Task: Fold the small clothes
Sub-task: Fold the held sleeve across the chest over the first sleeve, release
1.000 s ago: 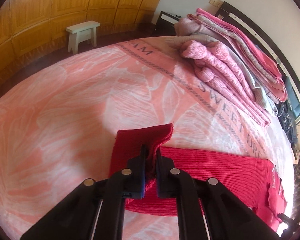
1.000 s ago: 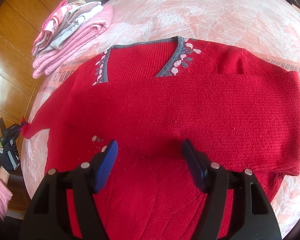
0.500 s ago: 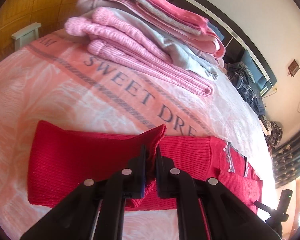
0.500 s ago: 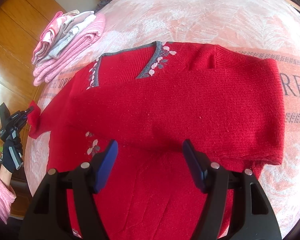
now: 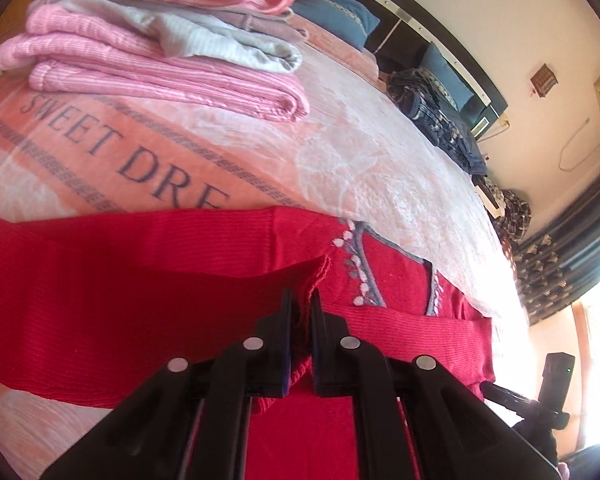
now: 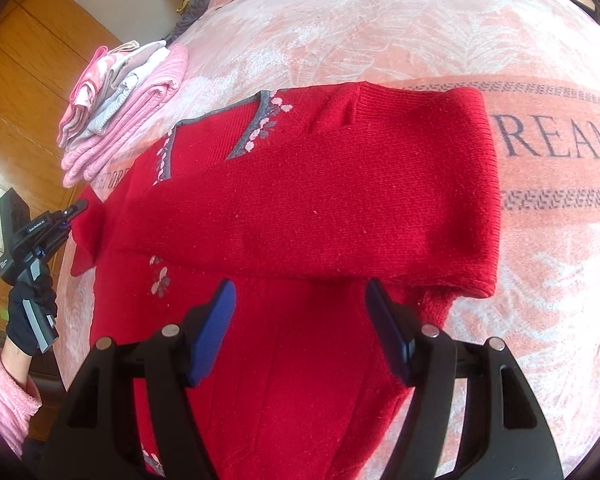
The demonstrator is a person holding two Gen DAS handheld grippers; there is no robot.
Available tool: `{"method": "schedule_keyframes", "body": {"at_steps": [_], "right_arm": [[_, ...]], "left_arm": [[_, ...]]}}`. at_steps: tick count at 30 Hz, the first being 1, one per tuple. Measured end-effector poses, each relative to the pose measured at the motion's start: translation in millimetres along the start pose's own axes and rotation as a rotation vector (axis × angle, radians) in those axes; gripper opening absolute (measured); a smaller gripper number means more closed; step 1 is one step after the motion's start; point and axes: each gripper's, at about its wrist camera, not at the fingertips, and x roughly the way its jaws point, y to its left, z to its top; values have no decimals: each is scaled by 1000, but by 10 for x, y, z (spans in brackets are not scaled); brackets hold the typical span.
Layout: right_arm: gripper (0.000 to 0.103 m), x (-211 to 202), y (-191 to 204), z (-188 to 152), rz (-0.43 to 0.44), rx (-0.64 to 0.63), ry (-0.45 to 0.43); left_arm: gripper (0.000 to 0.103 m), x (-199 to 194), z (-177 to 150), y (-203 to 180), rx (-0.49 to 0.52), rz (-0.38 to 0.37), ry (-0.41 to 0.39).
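Note:
A red knit sweater (image 6: 300, 208) with a grey flowered V-neck lies flat on the pink bedspread (image 6: 420, 32). One sleeve is folded across its chest. My left gripper (image 5: 300, 300) is shut on the cuff of the other red sleeve (image 5: 120, 292) and holds it lifted over the sweater's shoulder, close to the neckline (image 5: 360, 276). In the right wrist view the left gripper (image 6: 76, 208) shows at the far left, pinching that cuff. My right gripper (image 6: 300, 300) hovers open over the sweater's lower body, nothing between its blue pads.
A stack of folded pink and grey clothes (image 5: 160, 48) sits on the bed behind the sweater, also the stack (image 6: 120, 108) at upper left. Dark clothes (image 5: 440, 120) and blue pillows lie by the headboard. A gloved hand with a pink sleeve (image 6: 16, 356) holds the left gripper.
My left gripper has carried the sleeve cuff from the bed's outer side toward the sweater's neckline. The right gripper has drawn a little closer to the sweater, staying open.

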Motion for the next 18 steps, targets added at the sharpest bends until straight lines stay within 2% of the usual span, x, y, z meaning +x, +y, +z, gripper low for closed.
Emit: {"method": "schedule_keyframes", "body": {"at_steps": [12,16,18], "right_arm": [[67,-179,-285,-108,6,32,-15],[67,-213,-344,-140,17,39,-17],[67,-211,-328,-124,50,57,-14]], "left_arm": [[7,636,-298,-1054,70,-136,88],[8,693,-377,-1217,91,-137,118],[12,626,-343,-1178,104,-100,118]]}}
